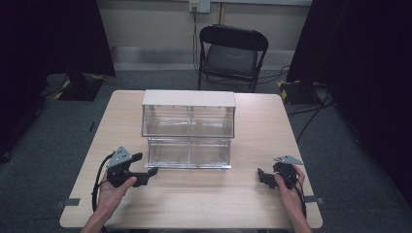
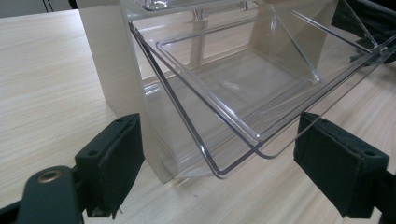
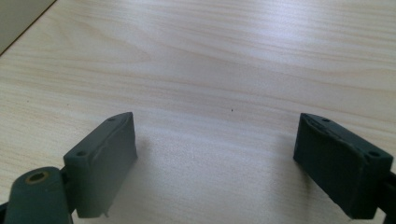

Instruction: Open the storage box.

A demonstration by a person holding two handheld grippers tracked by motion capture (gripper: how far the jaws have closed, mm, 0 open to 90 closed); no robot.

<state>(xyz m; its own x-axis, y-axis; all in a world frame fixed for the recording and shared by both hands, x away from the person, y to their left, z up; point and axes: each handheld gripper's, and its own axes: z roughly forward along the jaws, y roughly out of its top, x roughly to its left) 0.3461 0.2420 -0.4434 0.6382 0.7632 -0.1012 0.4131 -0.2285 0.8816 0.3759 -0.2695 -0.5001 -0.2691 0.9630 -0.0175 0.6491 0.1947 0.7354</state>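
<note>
A clear plastic bin unit (image 1: 188, 127) with a pale wooden top stands in the middle of the table; its lower drawer (image 1: 188, 153) is tipped out toward me. My left gripper (image 1: 144, 171) is open at the unit's front left corner, near the drawer's edge. In the left gripper view the clear drawer (image 2: 243, 88) and the pale side wall (image 2: 116, 79) sit just beyond my open left gripper (image 2: 217, 161), with nothing held. My right gripper (image 1: 262, 176) rests at the table's right front, held by a hand. It is open over bare wood (image 3: 215, 158).
The light wooden table (image 1: 204, 199) has free room along its front and right side. A black folding chair (image 1: 231, 56) stands behind the table. Dark curtains and cables on the floor flank the area.
</note>
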